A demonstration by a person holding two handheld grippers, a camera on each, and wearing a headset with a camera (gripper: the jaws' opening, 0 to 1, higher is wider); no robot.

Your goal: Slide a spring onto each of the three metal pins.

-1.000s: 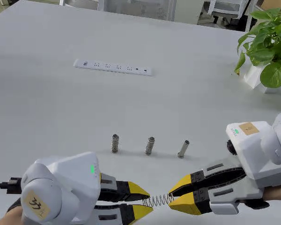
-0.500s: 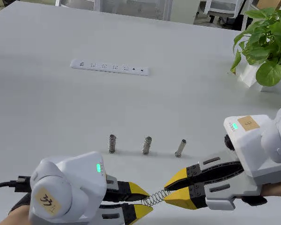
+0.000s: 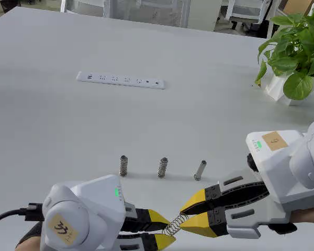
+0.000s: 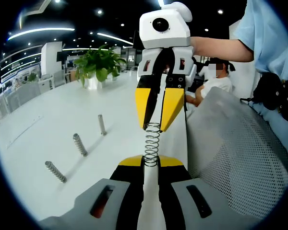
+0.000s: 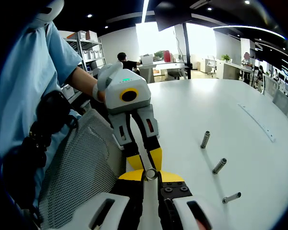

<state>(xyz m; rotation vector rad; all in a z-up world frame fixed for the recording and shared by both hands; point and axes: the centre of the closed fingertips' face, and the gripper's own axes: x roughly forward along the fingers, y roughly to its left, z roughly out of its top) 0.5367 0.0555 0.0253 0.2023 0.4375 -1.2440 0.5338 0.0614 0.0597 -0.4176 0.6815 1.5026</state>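
Two claws are gripping one loose spring (image 3: 175,225) between them at the near edge of the bench (image 3: 52,130). The left claw (image 3: 166,236) is pointing in from the near left, and its yellow tips are pinching shut on the spring's nearer end. The right claw (image 3: 190,212) is pointing in from the right and is clamped on the spring's other end. The coil is hanging on a slant from one pair of tips to the other. In the left gripper view it is running in a straight line between the two pairs of tips.

Just beyond the claws, three metal pins are standing in a row across the bench, each leaning slightly. The left pin (image 3: 123,166) and the middle pin (image 3: 163,167) are each wearing a spring. The right pin (image 3: 200,170) is standing bare, and it is the one nearest the right claw.

Farther back, a white power strip (image 3: 120,80) is lying flat, well apart from the pins. At the far right corner, a potted plant (image 3: 295,52) is sitting on the bench.
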